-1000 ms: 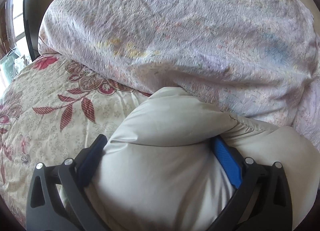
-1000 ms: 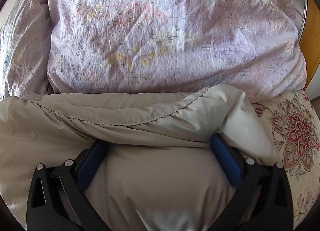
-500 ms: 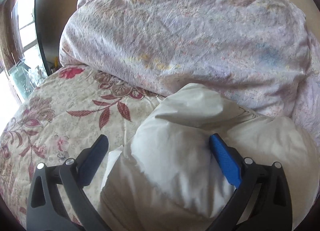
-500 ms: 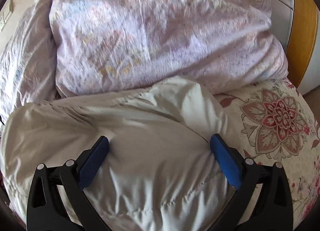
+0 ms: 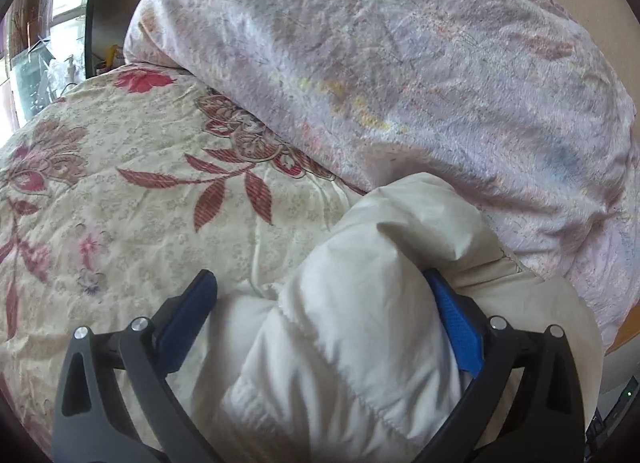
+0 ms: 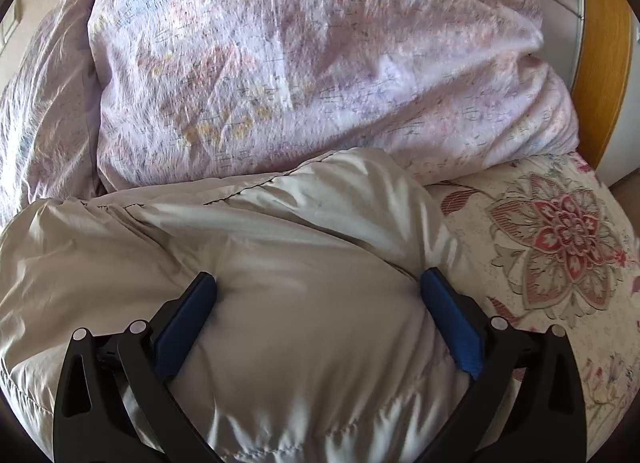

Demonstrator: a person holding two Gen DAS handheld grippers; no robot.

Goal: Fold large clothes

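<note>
A puffy cream padded garment (image 6: pixel 304 303) lies bunched on a bed, on a cream bedspread (image 5: pixel 132 219) printed with red flowers and leaves, its far edge pressed against a large crumpled duvet (image 6: pixel 312 63) in pale lilac with faded floral print. In the right wrist view, the right hand-held gripper (image 6: pixel 318 305) sits over the garment with its blue-padded jaws spread wide, the swollen fabric filling the gap between them and both pads touching it. In the left wrist view, the left hand-held gripper (image 5: pixel 320 305) is likewise wide apart: its right pad presses into a raised fold of the garment's end, while its left pad stands clear of the cloth above the bedspread. A window (image 5: pixel 52 3) shows at the upper left beyond the bed; an orange wooden panel (image 6: pixel 600 47) stands at the right.
</note>
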